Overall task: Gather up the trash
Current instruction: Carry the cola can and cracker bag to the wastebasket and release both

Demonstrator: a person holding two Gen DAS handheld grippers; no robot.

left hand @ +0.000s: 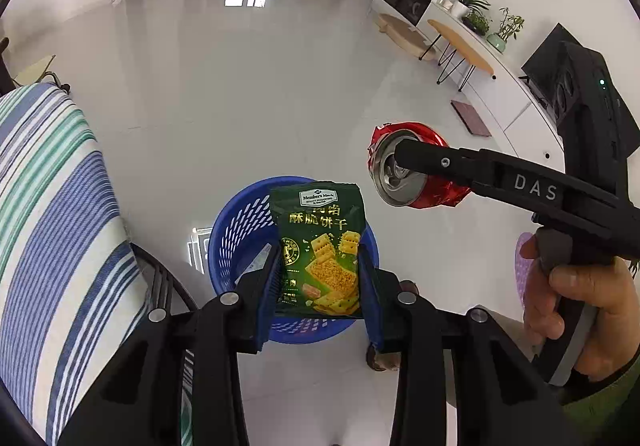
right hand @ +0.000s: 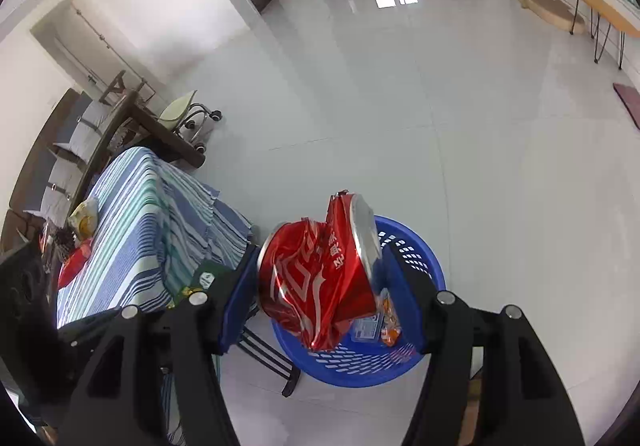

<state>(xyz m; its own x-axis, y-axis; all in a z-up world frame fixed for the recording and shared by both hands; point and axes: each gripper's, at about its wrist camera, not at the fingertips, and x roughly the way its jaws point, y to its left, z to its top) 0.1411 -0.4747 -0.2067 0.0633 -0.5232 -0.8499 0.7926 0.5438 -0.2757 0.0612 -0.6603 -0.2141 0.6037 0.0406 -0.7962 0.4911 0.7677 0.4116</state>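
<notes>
Green cracker packet (left hand: 320, 246) pinched in the left claw (left hand: 318, 282), crushed red can (right hand: 320, 270) squeezed in the right claw (right hand: 320, 286), both above the blue basket (right hand: 420, 246).

Striped cloth (right hand: 152, 214), potted plants (left hand: 480, 16), wooden side table (left hand: 460, 44)

A green foil cracker packet (left hand: 320, 250), printed with yellow crackers and gold lettering, stands upright, pinched at its lower sides, directly above a round blue plastic basket (left hand: 236, 238). The basket has slotted walls, sits on the pale tiled floor, and already holds a few wrappers (right hand: 382, 320). A crushed red drink can (right hand: 320, 274), dented with its silver top tilted sideways, hangs gripped over the basket's rim.
</notes>
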